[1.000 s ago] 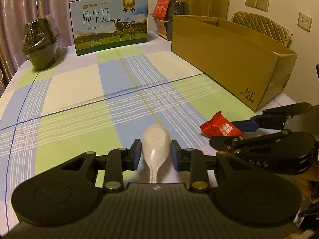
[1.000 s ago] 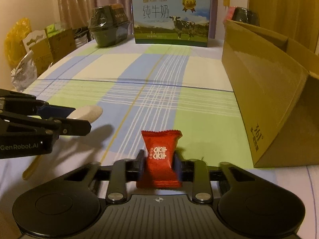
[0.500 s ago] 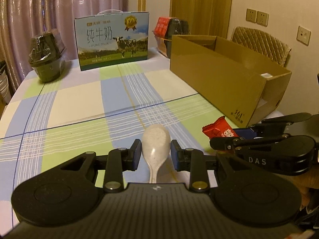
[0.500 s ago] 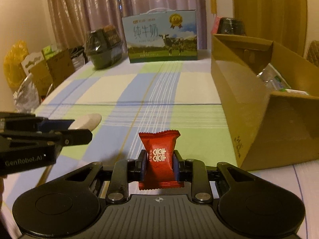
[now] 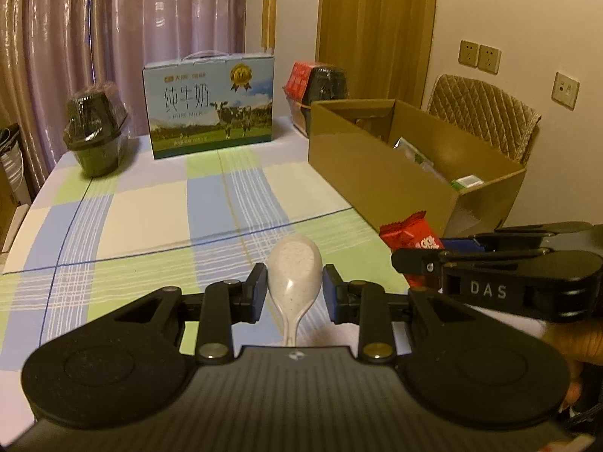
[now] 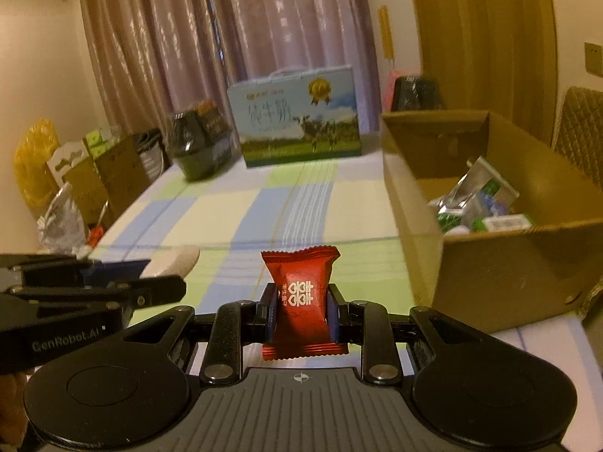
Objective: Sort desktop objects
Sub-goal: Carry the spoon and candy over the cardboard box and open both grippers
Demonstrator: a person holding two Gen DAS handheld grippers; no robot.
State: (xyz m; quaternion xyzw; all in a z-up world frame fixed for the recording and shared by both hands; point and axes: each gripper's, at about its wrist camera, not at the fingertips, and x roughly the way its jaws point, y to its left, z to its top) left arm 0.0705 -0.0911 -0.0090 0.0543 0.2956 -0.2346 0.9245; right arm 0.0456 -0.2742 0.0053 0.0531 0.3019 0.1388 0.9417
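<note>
Both grippers rising off the table | left gripper (image 5: 294, 290) clamping a spoon (image 5: 294, 267) | right gripper (image 6: 300, 310) clamping a red sachet (image 6: 300, 289) | cardboard box (image 6: 501, 275) coming into reach.

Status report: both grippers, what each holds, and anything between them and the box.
Left gripper shut on spoon. Right gripper shut on red candy packet. Both clear of the table. Cardboard box open, partly filled; nothing in the way.
</note>
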